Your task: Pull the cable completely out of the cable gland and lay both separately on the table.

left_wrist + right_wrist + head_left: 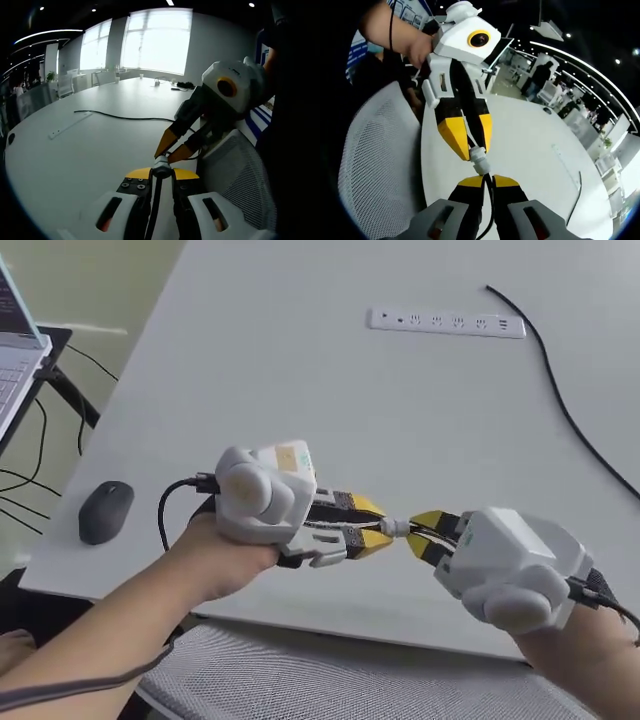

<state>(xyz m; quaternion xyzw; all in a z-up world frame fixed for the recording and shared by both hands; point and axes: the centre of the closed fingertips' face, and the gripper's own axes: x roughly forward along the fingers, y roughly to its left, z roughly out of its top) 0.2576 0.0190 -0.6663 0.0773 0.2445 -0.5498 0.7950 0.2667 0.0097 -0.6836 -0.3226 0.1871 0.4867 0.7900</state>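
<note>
Left fingers (366, 508): pinching the cable gland (398, 528).
Right fingers (432, 520): clamped on the cable (490, 205) beside it.
Pull: best straight apart, steady, over the counter (300, 360).

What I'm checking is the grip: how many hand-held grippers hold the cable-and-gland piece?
2. The left hand-held gripper is shut at the white cable gland. The right hand-held gripper, facing it, pinches the black cable just beyond, above the table edge.
</note>
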